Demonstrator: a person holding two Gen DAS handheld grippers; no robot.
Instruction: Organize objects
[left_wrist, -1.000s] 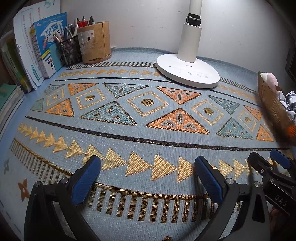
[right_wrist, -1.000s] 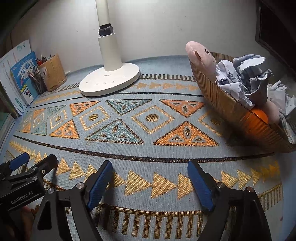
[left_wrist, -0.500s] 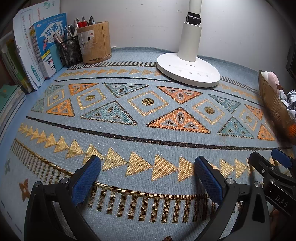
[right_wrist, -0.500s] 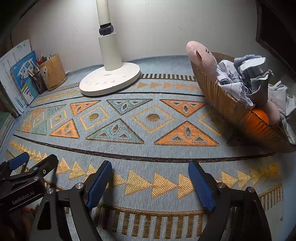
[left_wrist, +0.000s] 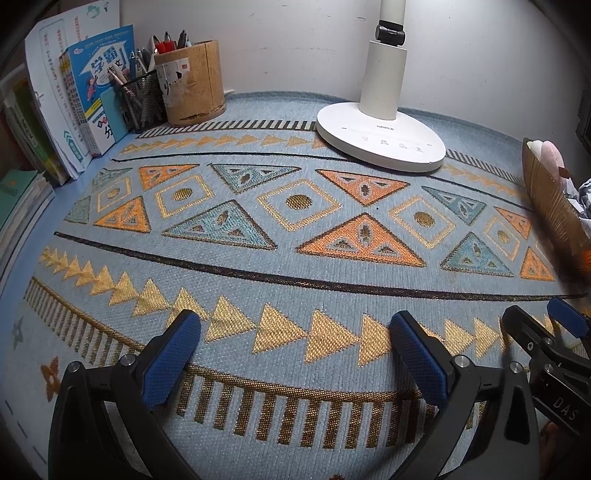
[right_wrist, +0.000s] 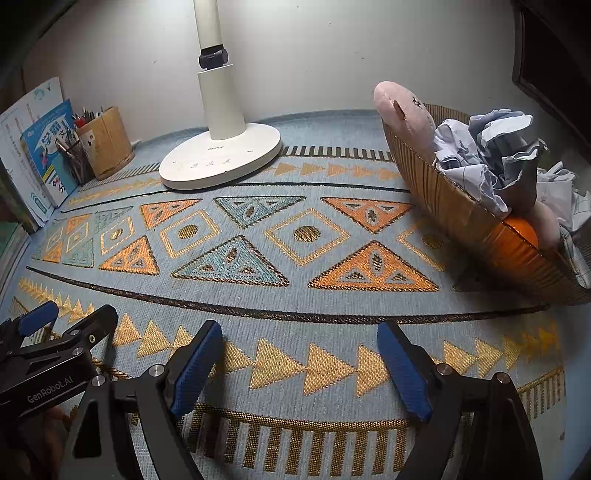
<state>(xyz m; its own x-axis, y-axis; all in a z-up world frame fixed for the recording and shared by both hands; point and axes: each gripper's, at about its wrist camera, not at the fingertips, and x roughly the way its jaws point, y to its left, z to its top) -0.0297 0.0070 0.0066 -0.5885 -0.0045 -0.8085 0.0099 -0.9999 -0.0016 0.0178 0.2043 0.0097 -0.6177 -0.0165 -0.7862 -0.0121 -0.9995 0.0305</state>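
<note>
Presently both of my grippers hover side by side over the patterned mat (left_wrist: 295, 266), pointing down at it. My left gripper (left_wrist: 295, 354) has its jaws spread wide with nothing between the blue pads, only bare weave below. My right gripper (right_wrist: 299, 363) is likewise released and empty.

Task items sit collected in the woven basket (right_wrist: 461, 218), well off to the right of my right jaws and apart from them. It holds a pink plush toy (right_wrist: 404, 110) propped at the far rim, crumpled paper (right_wrist: 491, 155) heaped in the middle, and an orange ball (right_wrist: 521, 230) low against the near wall.

At the far edge stands a white lamp base (left_wrist: 380, 142). To the far left, a wooden pen holder (left_wrist: 192, 83), a mesh pen cup (left_wrist: 142, 99) and upright books (left_wrist: 96, 85). Nothing obstructs the mat between my jaws and the basket.
</note>
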